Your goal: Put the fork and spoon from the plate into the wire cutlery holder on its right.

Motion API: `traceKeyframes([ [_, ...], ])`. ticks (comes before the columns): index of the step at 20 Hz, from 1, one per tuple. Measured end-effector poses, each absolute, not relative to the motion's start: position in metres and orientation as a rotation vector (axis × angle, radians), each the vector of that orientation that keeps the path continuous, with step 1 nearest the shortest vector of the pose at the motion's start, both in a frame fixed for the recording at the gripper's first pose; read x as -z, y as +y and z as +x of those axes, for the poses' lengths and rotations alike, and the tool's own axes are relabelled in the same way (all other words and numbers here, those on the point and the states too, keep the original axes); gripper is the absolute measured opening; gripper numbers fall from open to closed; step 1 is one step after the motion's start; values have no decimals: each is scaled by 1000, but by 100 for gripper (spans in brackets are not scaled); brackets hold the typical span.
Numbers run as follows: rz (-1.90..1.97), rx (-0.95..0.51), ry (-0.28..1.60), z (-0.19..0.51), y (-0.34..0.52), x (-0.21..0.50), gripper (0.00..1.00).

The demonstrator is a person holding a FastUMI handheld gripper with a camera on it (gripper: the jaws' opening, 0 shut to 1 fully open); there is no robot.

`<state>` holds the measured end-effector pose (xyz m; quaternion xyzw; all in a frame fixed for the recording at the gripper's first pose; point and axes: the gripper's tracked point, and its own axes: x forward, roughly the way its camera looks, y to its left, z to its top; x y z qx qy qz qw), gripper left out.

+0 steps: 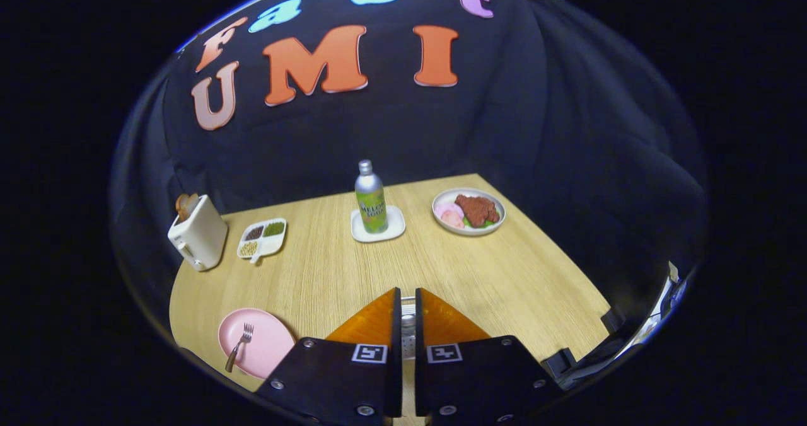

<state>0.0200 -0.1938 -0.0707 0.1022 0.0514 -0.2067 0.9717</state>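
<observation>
A pink plate [265,341] lies on the wooden table, left of my fingers, with a silver fork [239,345] resting on it. My gripper [408,295] is to the plate's right, its two fingers drawn close together. A narrow silvery piece, the spoon [408,338], is pinched in the slim gap between them. Most of the spoon is hidden by the fingers. Thin pale bars [408,309] show in the gap above it; they look like part of the wire cutlery holder, the rest of which is hidden below the fingers.
Beyond the fingers a green bottle [371,198] stands on a white coaster [394,229]. A plate of food [469,212] sits at the back right. A divided snack tray [262,238] and a white toaster [197,232] are at the back left. The table's edge runs close on the right.
</observation>
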Motion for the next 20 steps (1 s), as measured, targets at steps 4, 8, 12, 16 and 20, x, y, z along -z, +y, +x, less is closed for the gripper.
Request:
traceKeyframes([
  [4,160,427,-65,11,-178,33,13],
  [8,136,409,-142,11,-149,15,55],
  [12,153,394,-197,12,-123,6,82],
  [16,151,379,-204,20,-91,9,90],
  [20,140,322,-178,40,-40,23,92],
])
